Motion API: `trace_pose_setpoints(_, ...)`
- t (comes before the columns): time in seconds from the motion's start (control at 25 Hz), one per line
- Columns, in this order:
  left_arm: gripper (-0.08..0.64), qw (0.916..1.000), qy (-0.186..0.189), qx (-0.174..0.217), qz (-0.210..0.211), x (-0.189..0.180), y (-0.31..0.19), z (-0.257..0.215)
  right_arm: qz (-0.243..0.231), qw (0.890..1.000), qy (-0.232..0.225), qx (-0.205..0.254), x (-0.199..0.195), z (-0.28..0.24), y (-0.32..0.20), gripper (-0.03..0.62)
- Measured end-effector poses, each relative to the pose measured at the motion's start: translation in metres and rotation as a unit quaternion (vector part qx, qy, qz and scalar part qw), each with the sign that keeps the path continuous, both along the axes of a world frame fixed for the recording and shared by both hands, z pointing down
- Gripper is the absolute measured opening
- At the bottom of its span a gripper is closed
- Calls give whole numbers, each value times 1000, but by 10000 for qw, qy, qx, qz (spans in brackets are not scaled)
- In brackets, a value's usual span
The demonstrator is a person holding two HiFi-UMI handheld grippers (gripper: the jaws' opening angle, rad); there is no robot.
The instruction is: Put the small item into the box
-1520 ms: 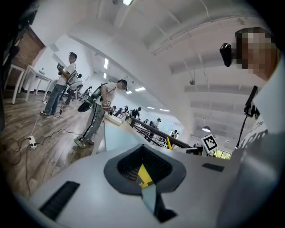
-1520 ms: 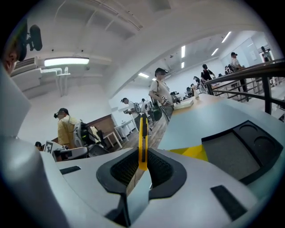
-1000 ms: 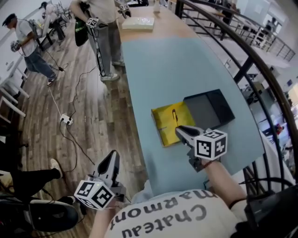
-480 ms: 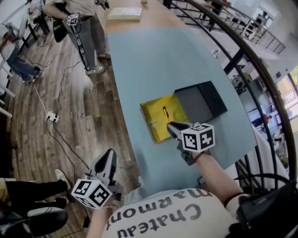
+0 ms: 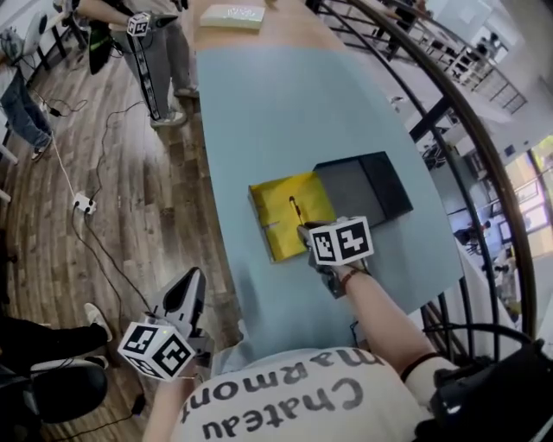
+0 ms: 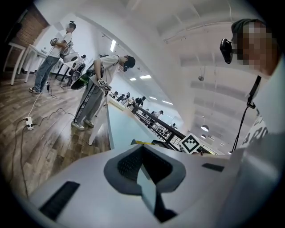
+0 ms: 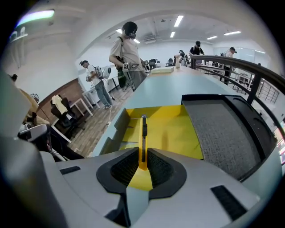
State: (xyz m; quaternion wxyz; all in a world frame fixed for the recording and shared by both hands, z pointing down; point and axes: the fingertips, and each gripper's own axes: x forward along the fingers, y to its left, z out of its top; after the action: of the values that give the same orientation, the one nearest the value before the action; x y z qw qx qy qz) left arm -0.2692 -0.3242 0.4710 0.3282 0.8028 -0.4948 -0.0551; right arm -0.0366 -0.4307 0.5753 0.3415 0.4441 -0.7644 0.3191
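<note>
An open box lies on the blue table, with a yellow tray [image 5: 281, 203] [image 7: 173, 129] and a dark lid lined with grey foam [image 5: 363, 186] [image 7: 222, 133] to its right. A slim yellow utility knife [image 5: 295, 210] [image 7: 143, 136] points out over the yellow tray. My right gripper [image 5: 306, 231] [image 7: 142, 162] is shut on its near end, just above the tray's near part. My left gripper [image 5: 186, 293] [image 6: 141, 149] hangs low beside the table's left edge, over the wooden floor, jaws together with nothing between them.
The blue table [image 5: 285, 104] runs away from me, with a pale flat packet [image 5: 232, 15] at its far end. A black railing [image 5: 449, 112] lines its right side. People stand on the wooden floor [image 5: 112, 173] to the left, where cables and a power strip [image 5: 84, 205] lie.
The head view has swung, so the box sits further left in the picture. My right gripper keeps the knife over the yellow tray, slightly further in. The left gripper stays low.
</note>
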Motion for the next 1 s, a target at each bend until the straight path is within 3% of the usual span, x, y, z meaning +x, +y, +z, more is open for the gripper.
trace_pose_setpoints(0.52, 3, 9998, -89, -178, -9, 6, 10, 12, -1, 9965, 613, -569, 17, 27, -9, 78)
trace_pose_setpoints(1.0, 3, 9999, -74, -109, -79, 6, 14, 4, 36, 9931, 731, -915, 18, 32, -9, 78)
